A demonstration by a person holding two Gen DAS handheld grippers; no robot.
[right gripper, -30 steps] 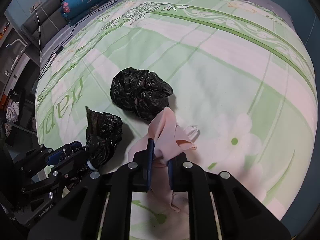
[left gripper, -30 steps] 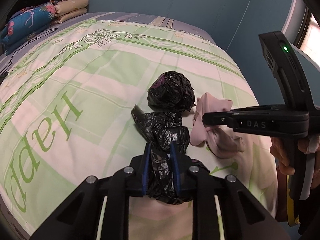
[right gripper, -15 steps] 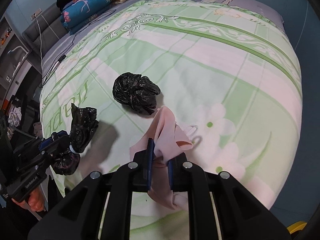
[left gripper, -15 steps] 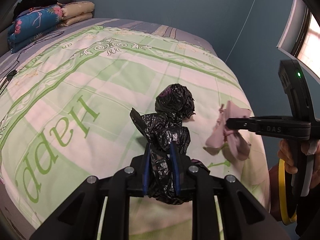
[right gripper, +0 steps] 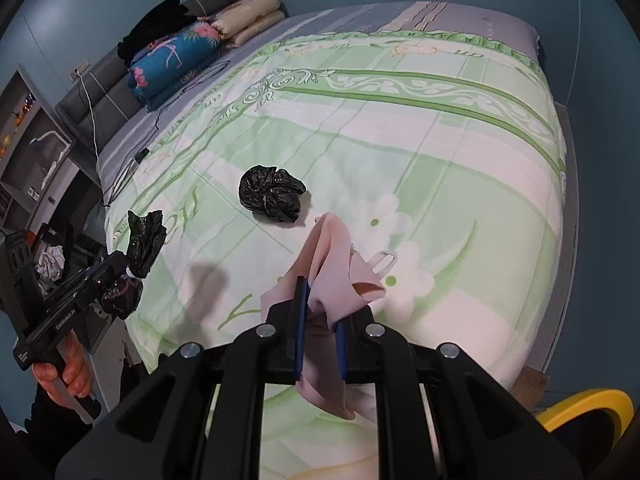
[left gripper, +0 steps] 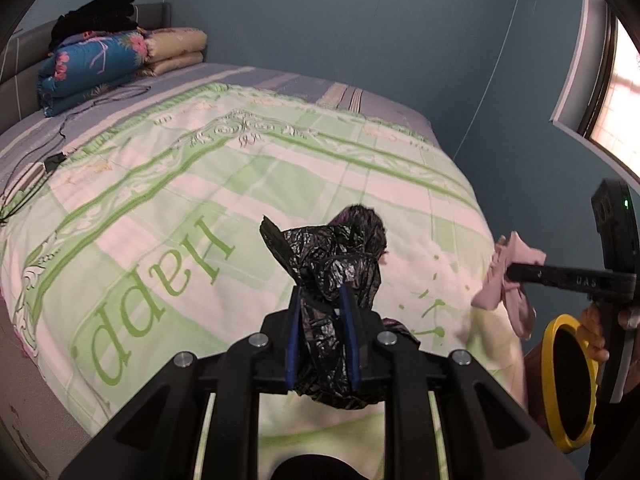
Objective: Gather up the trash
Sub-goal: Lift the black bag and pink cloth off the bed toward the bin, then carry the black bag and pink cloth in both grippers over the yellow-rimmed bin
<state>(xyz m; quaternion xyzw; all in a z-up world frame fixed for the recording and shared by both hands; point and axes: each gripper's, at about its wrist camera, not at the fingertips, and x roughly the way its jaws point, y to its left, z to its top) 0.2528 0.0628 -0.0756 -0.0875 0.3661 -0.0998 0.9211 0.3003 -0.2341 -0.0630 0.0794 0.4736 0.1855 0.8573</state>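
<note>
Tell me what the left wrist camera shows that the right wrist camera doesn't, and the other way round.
Only the left wrist view shows the window at the right and the right gripper seen from the side, shut on the pink cloth. Only the right wrist view shows the shelving beside the bed, the left gripper seen from the side, and the loose black bag in full on the bedspread. Both show the folded blankets, the yellow-rimmed bin, and the black bag clamped in the left gripper.

Each camera sits close behind its own claw, looking steeply down. Both share the green-and-white quilted bed (left gripper: 160,216) (right gripper: 440,152) from opposite corners.
</note>
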